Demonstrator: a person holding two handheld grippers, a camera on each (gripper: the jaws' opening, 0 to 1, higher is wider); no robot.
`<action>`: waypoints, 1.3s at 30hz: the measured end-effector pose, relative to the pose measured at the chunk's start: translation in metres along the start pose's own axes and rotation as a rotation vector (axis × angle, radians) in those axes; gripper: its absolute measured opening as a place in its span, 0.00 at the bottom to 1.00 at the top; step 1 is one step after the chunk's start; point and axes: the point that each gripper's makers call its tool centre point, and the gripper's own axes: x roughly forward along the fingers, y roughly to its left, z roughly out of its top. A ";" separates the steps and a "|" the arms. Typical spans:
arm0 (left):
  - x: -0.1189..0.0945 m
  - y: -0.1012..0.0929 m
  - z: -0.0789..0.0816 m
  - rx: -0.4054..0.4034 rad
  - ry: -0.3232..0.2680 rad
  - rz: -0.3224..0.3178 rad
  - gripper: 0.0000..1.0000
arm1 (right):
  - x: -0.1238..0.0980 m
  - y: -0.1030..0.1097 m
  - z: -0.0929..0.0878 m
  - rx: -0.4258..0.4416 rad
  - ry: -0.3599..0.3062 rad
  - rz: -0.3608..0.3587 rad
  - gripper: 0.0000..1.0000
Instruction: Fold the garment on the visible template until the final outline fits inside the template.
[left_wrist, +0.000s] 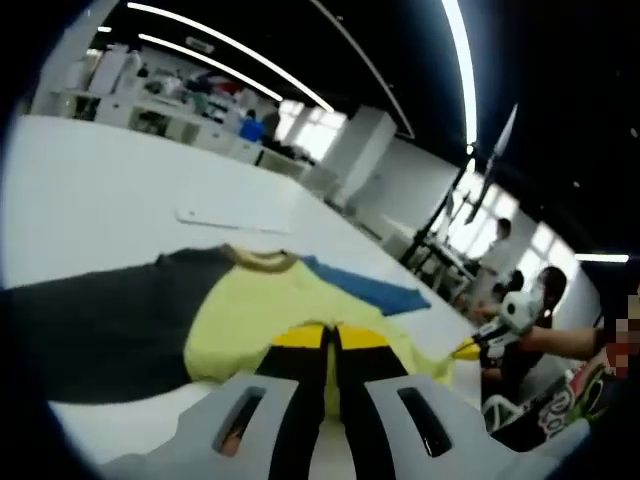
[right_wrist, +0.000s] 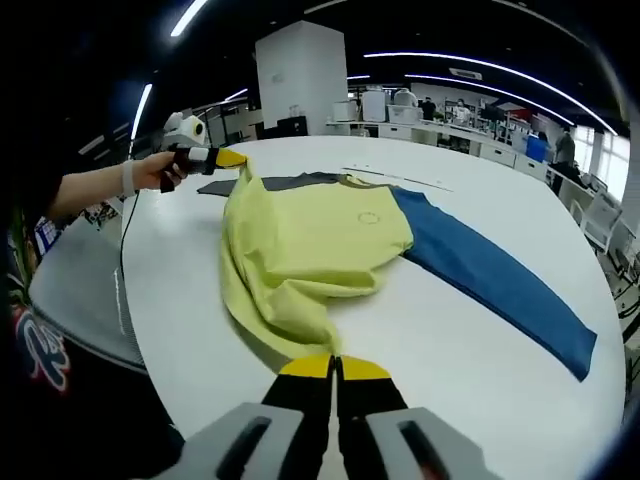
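A long-sleeved shirt with a yellow body (right_wrist: 310, 245), a blue sleeve (right_wrist: 490, 270) and a dark grey sleeve (left_wrist: 110, 320) lies on the white table (right_wrist: 450, 370). My left gripper (left_wrist: 330, 335) is shut on the yellow hem, with fabric pinched between its yellow-tipped jaws. In the right gripper view that left gripper (right_wrist: 226, 158) holds a hem corner lifted off the table. My right gripper (right_wrist: 335, 367) is shut on the other hem corner near the table's edge. It enters the left gripper view as the right gripper (left_wrist: 468, 349), in a hand. The yellow body is bunched and partly folded over.
A flat white sheet (left_wrist: 235, 215) lies on the table beyond the collar (left_wrist: 265, 260). The person's arm (right_wrist: 95, 190) reaches in at the left. Desks, shelves and a few people stand in the background (right_wrist: 450, 115). The table's rounded edge (right_wrist: 125, 300) runs close by.
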 end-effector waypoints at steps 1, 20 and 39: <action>0.006 0.004 0.002 0.006 0.004 0.007 0.00 | -0.001 -0.004 0.000 0.006 -0.001 -0.011 0.00; 0.084 0.062 -0.015 0.002 0.129 0.124 0.00 | 0.000 -0.029 0.003 0.081 -0.046 -0.099 0.00; 0.076 0.061 -0.019 0.026 0.142 0.131 0.06 | 0.001 -0.024 0.001 0.079 -0.035 -0.085 0.00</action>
